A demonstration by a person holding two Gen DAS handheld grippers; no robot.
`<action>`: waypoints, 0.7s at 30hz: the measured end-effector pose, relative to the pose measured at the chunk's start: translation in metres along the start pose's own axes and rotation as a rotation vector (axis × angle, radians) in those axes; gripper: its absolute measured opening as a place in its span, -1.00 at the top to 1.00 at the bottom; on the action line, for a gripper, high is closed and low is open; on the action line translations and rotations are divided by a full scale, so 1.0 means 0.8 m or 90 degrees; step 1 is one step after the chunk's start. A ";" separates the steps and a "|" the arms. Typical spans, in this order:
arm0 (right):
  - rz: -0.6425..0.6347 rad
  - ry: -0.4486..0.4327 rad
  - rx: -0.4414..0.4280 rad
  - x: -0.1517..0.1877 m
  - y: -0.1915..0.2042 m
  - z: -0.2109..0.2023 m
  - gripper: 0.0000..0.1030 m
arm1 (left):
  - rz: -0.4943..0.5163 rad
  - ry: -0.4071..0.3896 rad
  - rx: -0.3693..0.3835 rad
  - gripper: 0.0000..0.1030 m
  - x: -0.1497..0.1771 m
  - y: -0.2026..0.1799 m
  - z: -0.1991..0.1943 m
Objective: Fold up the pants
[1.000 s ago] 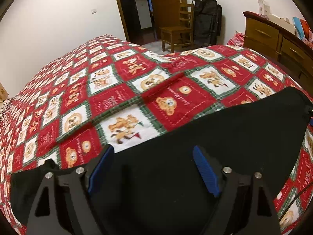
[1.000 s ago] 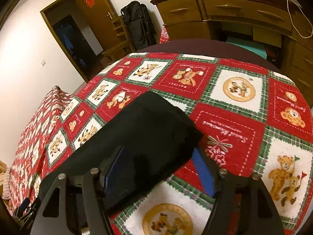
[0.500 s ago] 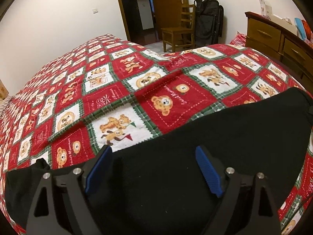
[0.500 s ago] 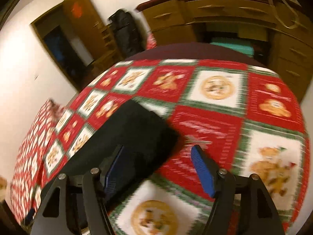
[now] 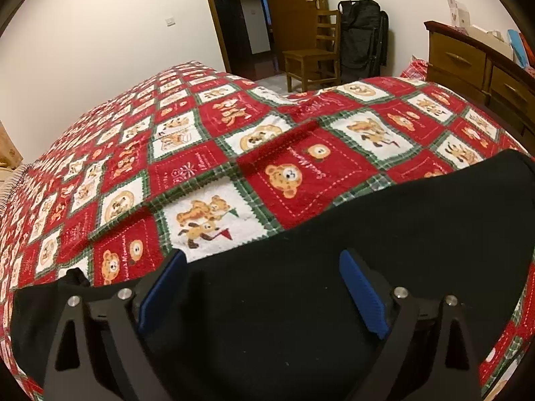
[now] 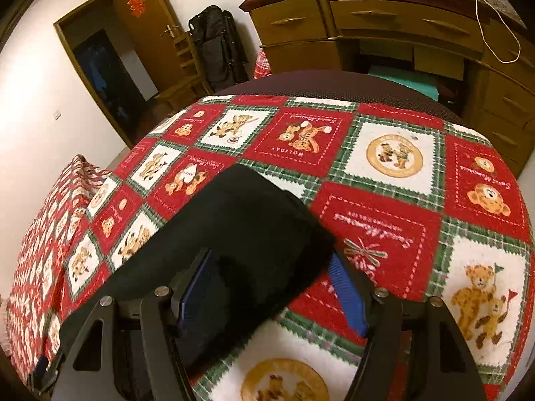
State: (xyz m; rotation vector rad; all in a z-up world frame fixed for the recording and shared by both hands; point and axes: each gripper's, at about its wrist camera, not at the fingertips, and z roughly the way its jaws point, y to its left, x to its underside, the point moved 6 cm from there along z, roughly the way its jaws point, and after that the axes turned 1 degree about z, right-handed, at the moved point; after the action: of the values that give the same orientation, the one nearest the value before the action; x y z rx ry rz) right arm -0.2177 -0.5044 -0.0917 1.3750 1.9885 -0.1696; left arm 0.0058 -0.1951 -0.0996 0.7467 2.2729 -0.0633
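On the bed's bear quilt point(image 5: 294, 180) black pants point(image 5: 384, 250) lie flat for folding. The left tool point(image 5: 264, 287) hovers released above them; the right tool point(image 6: 267, 287) straddles their end point(image 6: 254, 220), unclenched, ready to grab.

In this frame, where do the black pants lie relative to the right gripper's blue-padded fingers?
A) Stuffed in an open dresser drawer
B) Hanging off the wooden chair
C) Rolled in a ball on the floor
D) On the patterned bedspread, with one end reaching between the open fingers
D: in the right wrist view the black fabric pants lie flat on the red teddy-bear patchwork bedspread, one end between the spread fingers of the right gripper.
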 end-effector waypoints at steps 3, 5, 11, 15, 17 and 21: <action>-0.020 0.005 0.012 -0.001 0.010 0.006 -0.34 | 0.011 0.001 -0.006 -0.85 -0.001 -0.001 0.000; -0.038 0.010 0.022 -0.001 0.016 0.008 -0.24 | 0.019 0.001 -0.012 -0.85 -0.002 -0.002 0.000; -0.066 0.018 0.015 0.001 0.019 0.010 0.44 | 0.012 0.014 -0.005 -0.85 0.000 0.001 0.003; -0.062 0.019 0.002 0.002 0.017 0.010 0.75 | 0.003 0.026 0.004 -0.85 0.002 0.002 0.003; -0.052 0.019 -0.015 0.001 0.015 0.010 0.80 | -0.002 0.032 0.009 -0.85 0.003 0.003 0.004; -0.036 0.016 -0.043 0.001 0.013 0.007 0.82 | -0.007 0.040 0.017 -0.85 0.004 0.005 0.004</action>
State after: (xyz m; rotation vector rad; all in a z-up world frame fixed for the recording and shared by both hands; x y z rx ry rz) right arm -0.2063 -0.5020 -0.0936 1.2856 2.0370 -0.1103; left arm 0.0080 -0.1910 -0.1032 0.7608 2.3405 -0.0766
